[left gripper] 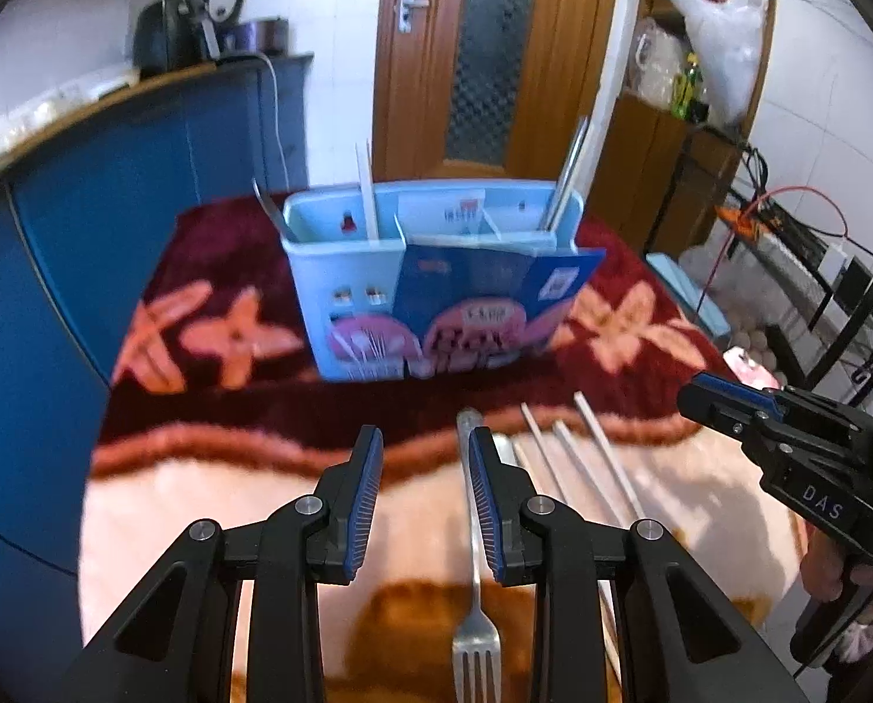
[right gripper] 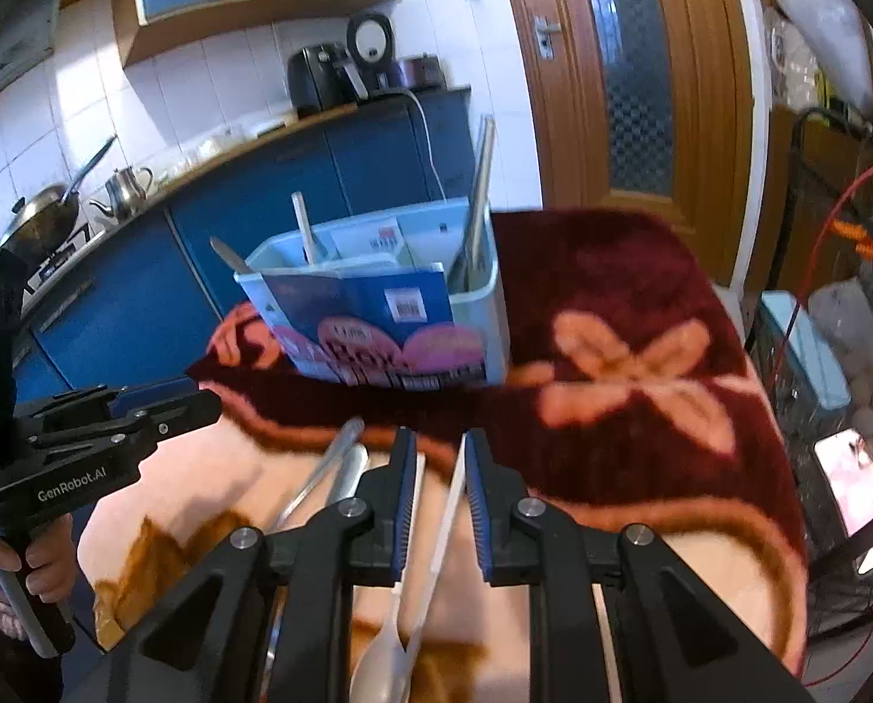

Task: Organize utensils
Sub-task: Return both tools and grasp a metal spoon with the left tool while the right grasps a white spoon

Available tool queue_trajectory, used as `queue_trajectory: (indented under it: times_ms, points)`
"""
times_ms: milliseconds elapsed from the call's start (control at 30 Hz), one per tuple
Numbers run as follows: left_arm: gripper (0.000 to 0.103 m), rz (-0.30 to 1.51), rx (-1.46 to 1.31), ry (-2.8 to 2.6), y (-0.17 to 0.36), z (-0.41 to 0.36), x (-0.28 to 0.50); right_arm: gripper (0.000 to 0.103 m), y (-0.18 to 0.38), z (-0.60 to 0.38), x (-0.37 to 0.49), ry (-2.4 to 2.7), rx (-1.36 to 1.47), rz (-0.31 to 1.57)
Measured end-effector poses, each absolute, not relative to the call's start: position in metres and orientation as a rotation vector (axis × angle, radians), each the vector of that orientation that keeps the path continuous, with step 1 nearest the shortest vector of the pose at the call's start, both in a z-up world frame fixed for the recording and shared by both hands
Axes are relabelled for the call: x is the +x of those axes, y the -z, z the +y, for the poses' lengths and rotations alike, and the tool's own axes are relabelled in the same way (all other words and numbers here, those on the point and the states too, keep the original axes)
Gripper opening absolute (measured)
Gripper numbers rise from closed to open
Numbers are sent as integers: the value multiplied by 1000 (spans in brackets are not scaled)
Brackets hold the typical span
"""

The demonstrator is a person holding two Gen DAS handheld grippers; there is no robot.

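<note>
Right under the left gripper (left gripper: 425,457) lies a silver metal fork (left gripper: 476,615), tines toward the camera, its handle running up beside the inner face of one blue-padded finger; the jaws stand part open with nothing clamped between them. Beside the fork lie pale wooden chopsticks (left gripper: 600,457), their near ends hidden behind the black finger frame. Over on the other side, the right gripper (right gripper: 441,468) has its jaws narrowly apart around the thin stem of a white plastic spoon (right gripper: 378,662), though whether the pads actually press on it I cannot tell; a shiny metal utensil (right gripper: 319,480) lies just beside, half hidden. Everything rests on a plush blanket (left gripper: 214,269), cream and orange near us, dark red with pink flowers farther out. Standing on it is a light blue plastic utensil caddy (left gripper: 348,269) with a few handles sticking up and a blue-and-pink printed card across its front, writing too blurred to read. Readable on the gripper bodies: "DAS" and "GenRobot.AI". Beyond are blue kitchen cabinets (right gripper: 143,293), white wall tiles and a wooden door (left gripper: 495,58).
</note>
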State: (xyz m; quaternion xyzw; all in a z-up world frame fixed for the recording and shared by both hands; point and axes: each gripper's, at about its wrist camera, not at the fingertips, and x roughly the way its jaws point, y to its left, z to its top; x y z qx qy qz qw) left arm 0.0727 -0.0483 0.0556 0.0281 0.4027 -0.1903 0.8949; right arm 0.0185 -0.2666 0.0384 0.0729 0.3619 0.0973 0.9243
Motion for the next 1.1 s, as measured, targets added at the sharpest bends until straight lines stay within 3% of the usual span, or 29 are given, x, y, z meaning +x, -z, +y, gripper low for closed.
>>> queue_trajectory:
  times_ms: [400, 1100]
  points:
    - [31, 1019, 66, 418, -15, -63, 87, 23, -3, -271, 34, -219, 176, 930]
    - [31, 1177, 115, 465, 11, -87, 116, 23, 20, -262, 72, -258, 181, 1172]
